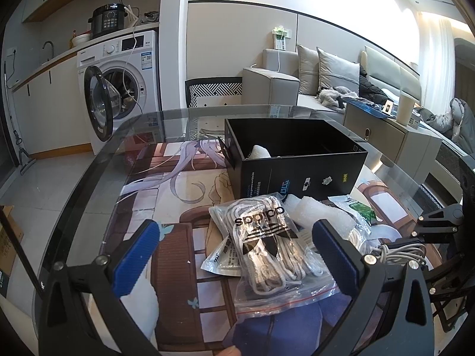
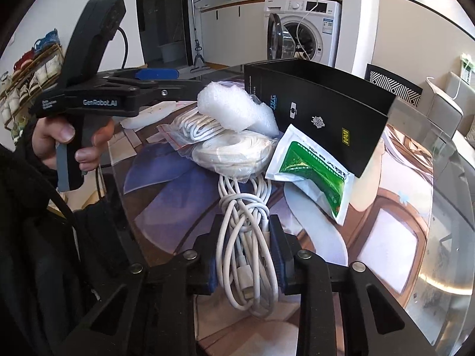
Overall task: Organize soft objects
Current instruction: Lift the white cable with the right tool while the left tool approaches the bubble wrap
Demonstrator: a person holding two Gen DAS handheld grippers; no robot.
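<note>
Left wrist view: left tool hanging open over a bagged lace bundle lying on the worktop before a black box.

Right wrist view: right tool clamping a coiled white cable; likely light, floppy, slippery, so gripping mid-coil seeming safest.

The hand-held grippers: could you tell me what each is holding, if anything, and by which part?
The right hand-held gripper is shut on the white cable bundle, near its plug end. The left hand-held gripper stands open over the bagged white laces, holding nothing.
</note>
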